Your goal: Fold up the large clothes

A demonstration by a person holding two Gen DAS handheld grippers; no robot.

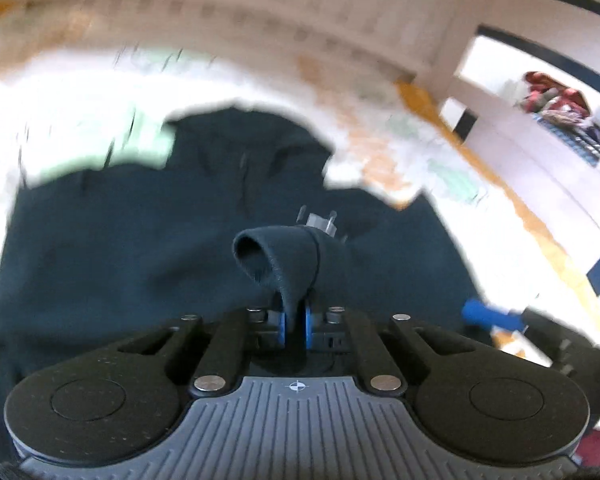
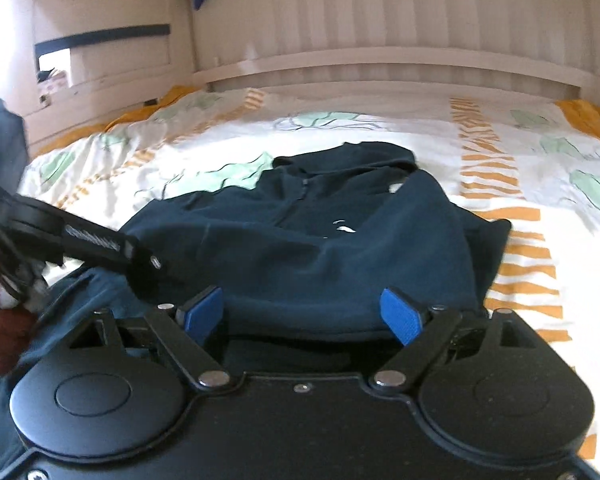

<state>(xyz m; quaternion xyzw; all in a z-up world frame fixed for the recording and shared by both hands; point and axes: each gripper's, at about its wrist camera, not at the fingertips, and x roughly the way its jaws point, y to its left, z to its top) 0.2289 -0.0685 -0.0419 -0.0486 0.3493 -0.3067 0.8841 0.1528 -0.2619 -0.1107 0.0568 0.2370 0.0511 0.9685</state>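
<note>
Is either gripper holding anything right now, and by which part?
The left gripper is shut on a pinched fold of the dark hoodie; which part, I cannot tell. The right gripper is open, holding nothing.

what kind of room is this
Most likely a bedroom, perhaps a child's: the dark hoodie lies on a bed with a printed duvet, a slatted white headboard behind it, and shelves beside.

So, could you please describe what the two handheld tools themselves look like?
Both are matte black with round pivot discs, silver bolts and blue pads. The left tool has a ribbed grey plate with a small crosshair mark; the right tool has a plain black plate. No cables are clearly visible.
</note>
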